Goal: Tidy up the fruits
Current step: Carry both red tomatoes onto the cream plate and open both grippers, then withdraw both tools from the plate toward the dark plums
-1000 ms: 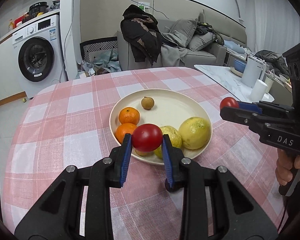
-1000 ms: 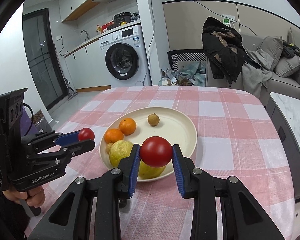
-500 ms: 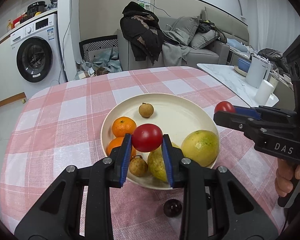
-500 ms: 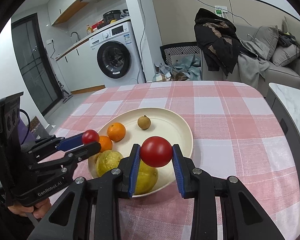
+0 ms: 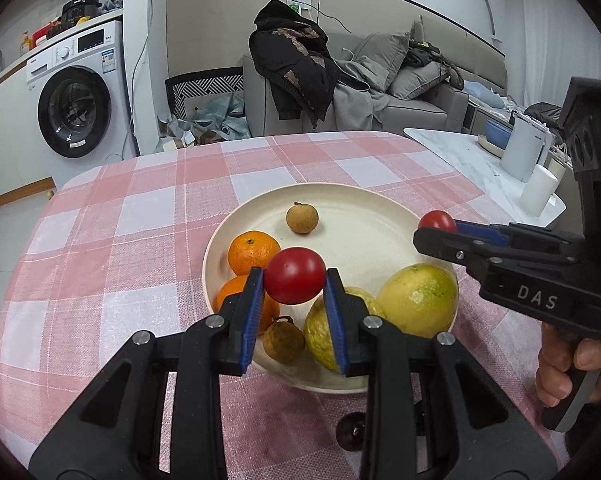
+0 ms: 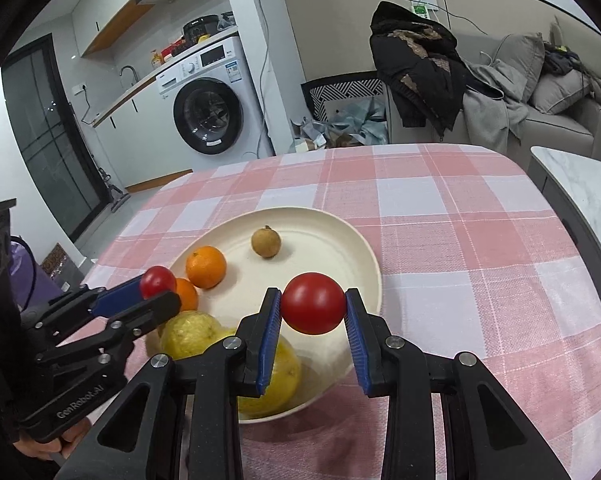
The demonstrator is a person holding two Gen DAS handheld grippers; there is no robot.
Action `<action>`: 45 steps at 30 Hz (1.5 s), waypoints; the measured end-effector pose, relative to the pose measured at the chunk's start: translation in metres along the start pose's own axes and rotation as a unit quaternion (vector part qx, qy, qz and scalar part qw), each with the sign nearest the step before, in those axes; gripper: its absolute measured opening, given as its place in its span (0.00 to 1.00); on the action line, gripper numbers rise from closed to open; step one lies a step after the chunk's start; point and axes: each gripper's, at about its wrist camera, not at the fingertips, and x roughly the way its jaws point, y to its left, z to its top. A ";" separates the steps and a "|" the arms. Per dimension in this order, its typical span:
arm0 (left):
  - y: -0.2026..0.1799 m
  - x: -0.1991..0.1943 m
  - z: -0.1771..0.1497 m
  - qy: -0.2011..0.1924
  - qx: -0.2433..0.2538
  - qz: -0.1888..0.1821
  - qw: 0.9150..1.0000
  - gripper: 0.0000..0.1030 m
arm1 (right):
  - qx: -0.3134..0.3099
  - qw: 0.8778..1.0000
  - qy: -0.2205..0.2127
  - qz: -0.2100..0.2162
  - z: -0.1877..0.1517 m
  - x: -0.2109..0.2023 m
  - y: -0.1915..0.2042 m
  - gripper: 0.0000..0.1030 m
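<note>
Gripping a red tomato (image 5: 294, 276) between its blue pads (image 5: 253, 312), the left gripper (image 5: 294, 280) hangs over the near left part of the plate (image 5: 360, 236), above two oranges (image 5: 253, 251) and a small brown fruit (image 5: 283, 341). Its jaws are closed only as far as the tomato allows, and the tomato is clear of the plate.

The right gripper (image 6: 313, 310) clamps a second red tomato (image 6: 313, 309) the same way, pads pressed on both sides, held over the plate's (image 6: 364, 256) near right rim. In the left view this gripper (image 5: 436, 226) comes in from the right, its tomato (image 5: 437, 221) showing at the tip above the plate's right edge. In the right view the left gripper (image 6: 158, 286) enters from the left with its tomato (image 6: 157, 281) just in front of the nearer orange (image 6: 186, 294).

On the cream plate lie two oranges at the left, one behind the other, a small round brown fruit (image 5: 302, 219) alone toward the far side, and two large yellow-green citrus fruits (image 5: 418, 300) at the near edge. The second brown fruit sits beside the nearer citrus (image 5: 320, 330).

The plate stands on a table with a pink and white checked cloth (image 5: 140, 240). A small dark round thing (image 5: 350, 432) lies on the cloth just short of the plate; what it is cannot be told.
</note>
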 end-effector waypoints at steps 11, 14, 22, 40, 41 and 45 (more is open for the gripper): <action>0.001 0.000 0.001 -0.002 -0.001 -0.001 1.000 0.26 | 0.025 1.000 0.014 0.004 -0.003 0.008 -0.011 0.32; 0.000 -0.001 0.000 -0.002 -0.001 -0.001 1.000 0.26 | 0.025 1.000 0.008 0.006 -0.003 0.006 -0.011 0.32; 0.002 -0.003 -0.001 0.001 -0.002 0.000 1.000 0.27 | 0.025 1.000 -0.008 0.003 -0.002 -0.001 -0.011 0.45; -0.001 -0.065 -0.029 -0.021 0.025 0.025 0.999 0.99 | -0.048 0.999 -0.025 -0.005 -0.022 -0.039 0.003 0.99; -0.002 -0.068 -0.032 -0.021 0.023 0.022 0.999 0.99 | -0.051 0.998 -0.025 -0.007 -0.023 -0.041 0.004 1.00; -0.004 -0.080 -0.042 -0.030 0.022 0.023 0.999 0.99 | -0.057 0.998 -0.026 0.000 -0.031 -0.048 0.006 1.00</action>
